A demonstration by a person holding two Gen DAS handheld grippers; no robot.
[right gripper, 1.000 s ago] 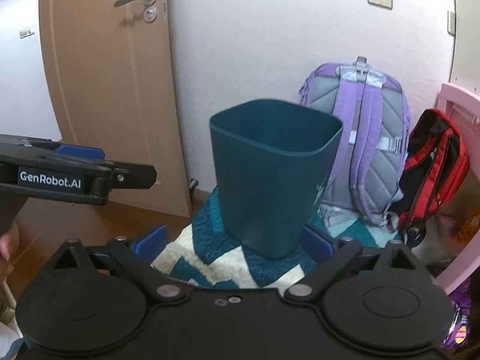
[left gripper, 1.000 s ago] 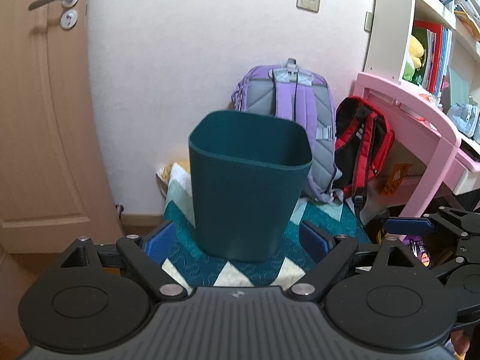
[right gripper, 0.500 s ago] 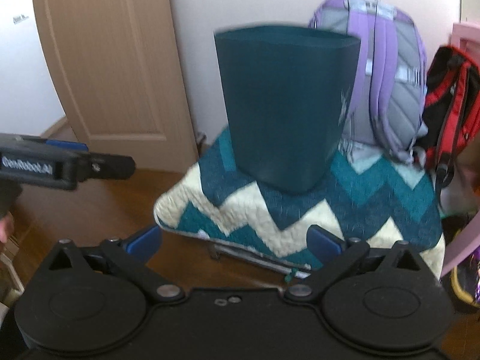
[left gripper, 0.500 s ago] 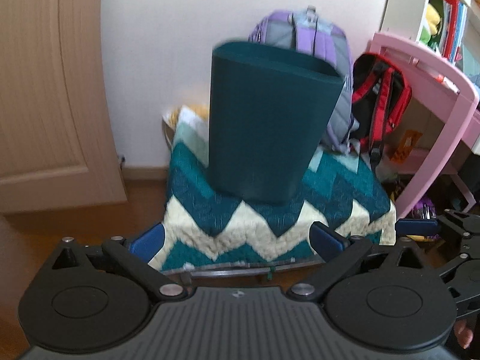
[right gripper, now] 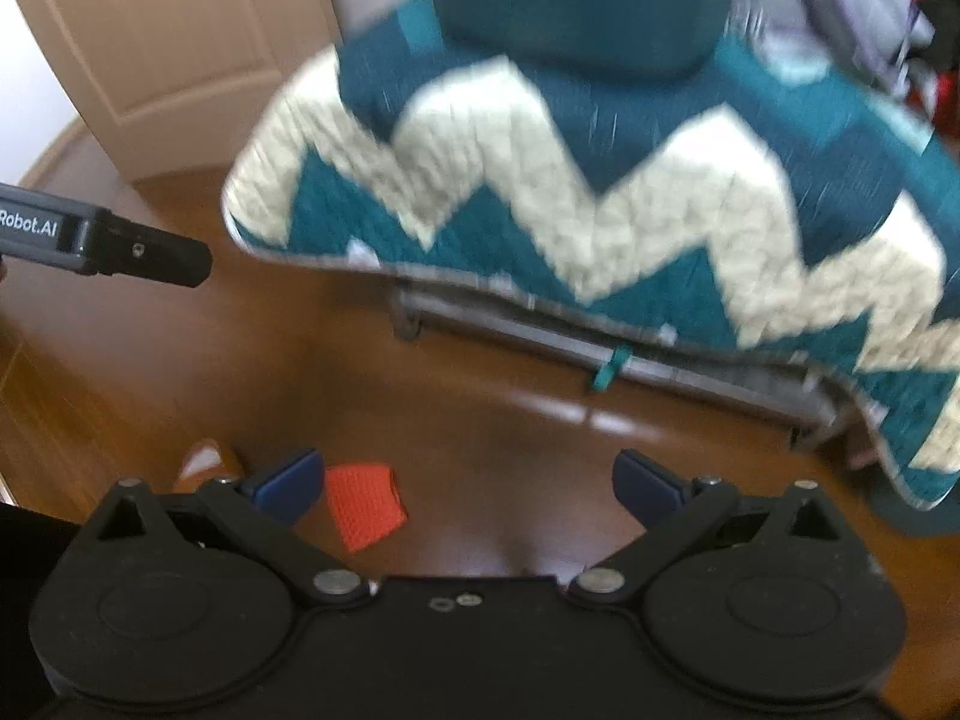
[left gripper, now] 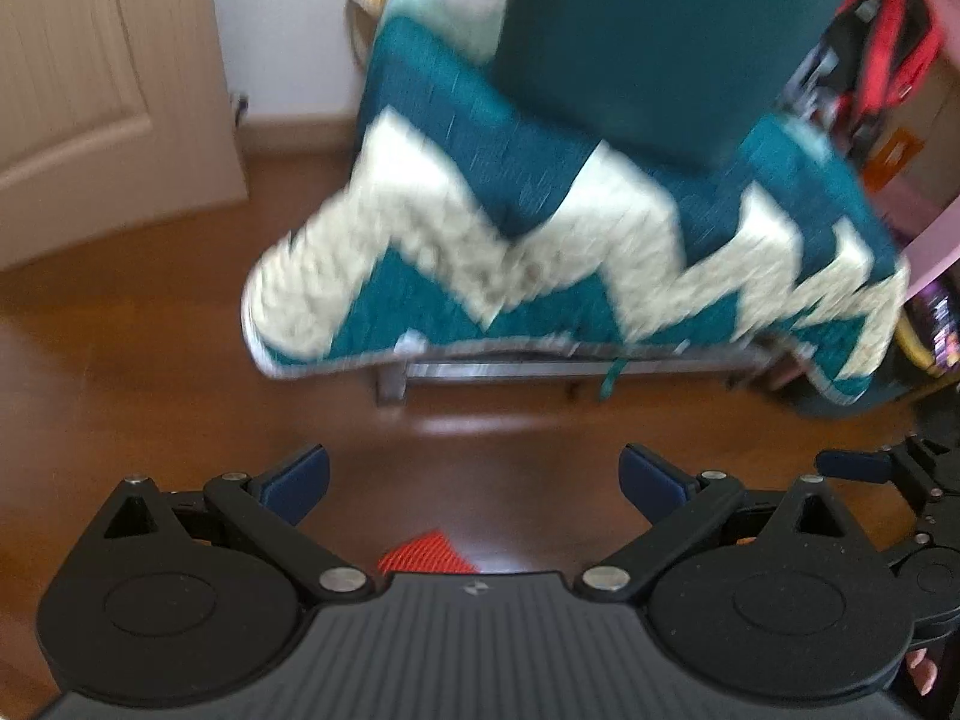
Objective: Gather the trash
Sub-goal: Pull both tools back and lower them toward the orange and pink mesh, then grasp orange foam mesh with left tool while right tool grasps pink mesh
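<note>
A dark teal bin (left gripper: 654, 42) stands on a low stand covered by a teal and cream zigzag quilt (left gripper: 540, 252); it also shows in the right wrist view (right gripper: 582, 0). An orange-red scrap (right gripper: 365, 504) lies on the brown wood floor, just right of my right gripper's left fingertip; in the left wrist view the scrap (left gripper: 427, 553) sits low between the fingers. My left gripper (left gripper: 474, 477) is open and empty above the floor. My right gripper (right gripper: 468, 480) is open and empty. Both views are motion-blurred.
A beige door (left gripper: 102, 78) stands at the left. The stand's metal frame (right gripper: 600, 354) shows under the quilt. Backpacks (right gripper: 852, 18) and a pink desk (left gripper: 930, 252) are at the right. The left gripper's body (right gripper: 102, 240) juts in at the left of the right wrist view.
Both grippers have tilted down toward the floor. The bin has slid up to the top of both views. The orange-red scrap has come into view.
</note>
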